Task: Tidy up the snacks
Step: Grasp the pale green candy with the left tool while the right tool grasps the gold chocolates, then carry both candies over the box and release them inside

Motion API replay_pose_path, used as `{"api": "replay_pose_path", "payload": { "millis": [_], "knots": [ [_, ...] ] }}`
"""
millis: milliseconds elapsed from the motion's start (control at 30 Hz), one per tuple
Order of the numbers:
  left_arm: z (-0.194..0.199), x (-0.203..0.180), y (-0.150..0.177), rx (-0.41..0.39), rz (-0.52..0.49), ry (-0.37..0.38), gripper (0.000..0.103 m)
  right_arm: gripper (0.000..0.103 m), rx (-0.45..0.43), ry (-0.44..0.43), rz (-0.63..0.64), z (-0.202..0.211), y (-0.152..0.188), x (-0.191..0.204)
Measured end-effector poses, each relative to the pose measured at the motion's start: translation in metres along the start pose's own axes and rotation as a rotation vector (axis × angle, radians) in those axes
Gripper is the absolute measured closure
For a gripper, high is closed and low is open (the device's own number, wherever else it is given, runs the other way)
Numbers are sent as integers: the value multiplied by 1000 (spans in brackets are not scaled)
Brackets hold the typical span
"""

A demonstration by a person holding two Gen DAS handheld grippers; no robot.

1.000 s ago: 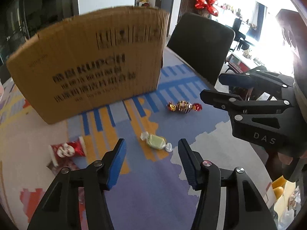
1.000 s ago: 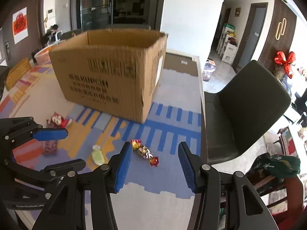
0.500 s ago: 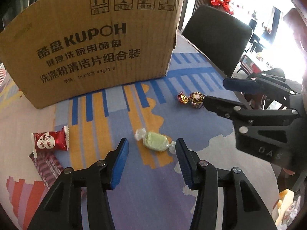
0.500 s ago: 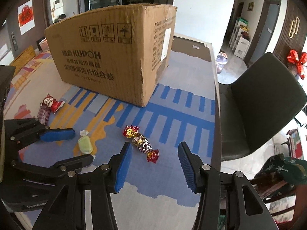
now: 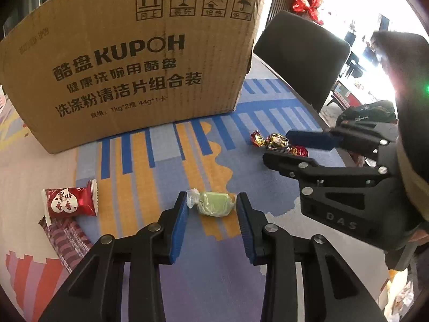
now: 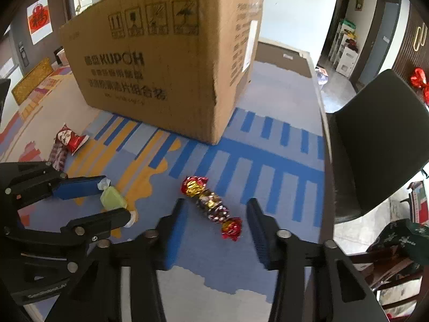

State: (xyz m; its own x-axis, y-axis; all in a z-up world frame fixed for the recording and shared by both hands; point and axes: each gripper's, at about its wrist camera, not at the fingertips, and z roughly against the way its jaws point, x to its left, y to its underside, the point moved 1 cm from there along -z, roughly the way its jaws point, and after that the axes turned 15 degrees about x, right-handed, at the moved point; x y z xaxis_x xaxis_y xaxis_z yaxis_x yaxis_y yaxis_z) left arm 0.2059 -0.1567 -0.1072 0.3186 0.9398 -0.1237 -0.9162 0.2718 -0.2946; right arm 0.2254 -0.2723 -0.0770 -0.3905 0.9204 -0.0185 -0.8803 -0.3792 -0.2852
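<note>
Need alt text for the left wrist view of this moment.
The open left gripper brackets a green candy on a patterned tablecloth. Right of it, the open right gripper reaches a foil-wrapped candy; a cardboard box stands behind.

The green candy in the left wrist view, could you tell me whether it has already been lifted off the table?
No, the green candy lies flat on the patterned tablecloth between the open fingers of the left gripper.

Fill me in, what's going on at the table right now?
A person holds a gripper in each hand, both low over the table mat. The left gripper is open, straddling the green wrapped candy. The right gripper is open around the red-and-gold foil candy. Neither is gripped yet. A red snack packet lies in front of the cardboard box.
</note>
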Motion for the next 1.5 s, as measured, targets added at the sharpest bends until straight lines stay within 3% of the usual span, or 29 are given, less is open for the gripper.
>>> {"api": "replay_pose_path", "payload": {
  "millis": [100,167,733,1200,1500],
  "knots": [
    [3,1,1,1,3,5,67,73,4,-22,-19,-4,1,2],
    [6,4,3,-2,11,8,67,84,3,-32,-31,-3,3,1],
    [63,29,20,-96,19,5,67,85,-88,-9,-87,42,15,23],
    [137,52,31,-260,29,-10,67,85,-215,-9,-134,96,6,52],
    [174,69,18,-357,40,-31,67,85,-301,-11,-138,131,-16,63]
  ]
}}
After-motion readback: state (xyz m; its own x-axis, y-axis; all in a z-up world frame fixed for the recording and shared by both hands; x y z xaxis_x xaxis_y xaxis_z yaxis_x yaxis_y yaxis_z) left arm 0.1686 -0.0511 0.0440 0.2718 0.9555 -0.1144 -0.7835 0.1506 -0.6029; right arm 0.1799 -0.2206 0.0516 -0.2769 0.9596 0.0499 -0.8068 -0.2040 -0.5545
